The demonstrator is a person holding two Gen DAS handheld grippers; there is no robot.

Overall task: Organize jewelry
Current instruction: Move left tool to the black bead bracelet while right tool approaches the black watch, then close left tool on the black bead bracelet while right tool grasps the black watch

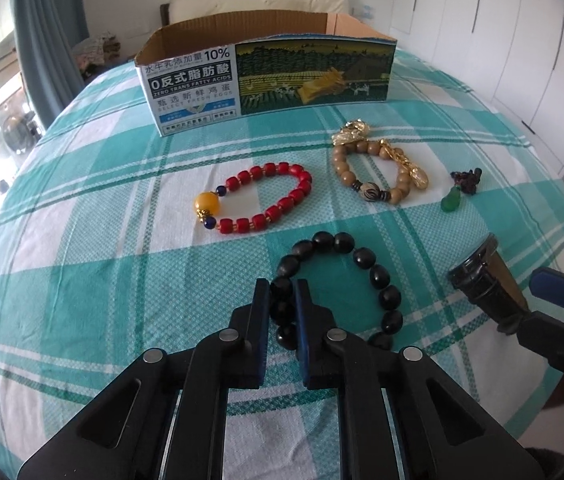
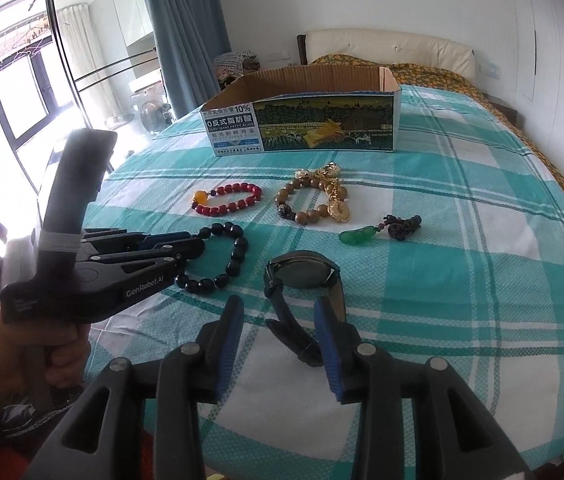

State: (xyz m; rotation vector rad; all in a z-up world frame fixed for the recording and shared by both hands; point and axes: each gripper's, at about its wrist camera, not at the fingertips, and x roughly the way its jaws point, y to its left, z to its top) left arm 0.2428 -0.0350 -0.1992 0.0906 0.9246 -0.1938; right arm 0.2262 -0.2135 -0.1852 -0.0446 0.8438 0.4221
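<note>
My left gripper (image 1: 282,285) is shut on the near-left beads of the black bead bracelet (image 1: 378,276), which lies on the checked bedspread; both also show in the right wrist view, the gripper (image 2: 189,246) and the bracelet (image 2: 237,246). My right gripper (image 2: 277,312) is open around the strap of a dark wristwatch (image 2: 302,276), also seen in the left wrist view (image 1: 482,276). Beyond lie a red bead bracelet with a yellow bead (image 1: 265,196), a brown wooden bead bracelet with gold charms (image 1: 378,164) and a green pendant on a dark cord (image 1: 456,194).
An open cardboard box (image 1: 265,76) stands at the far side of the bedspread, also in the right wrist view (image 2: 302,120). A white wardrobe (image 1: 502,40) is on the right, a window and blue curtain (image 2: 177,32) on the left.
</note>
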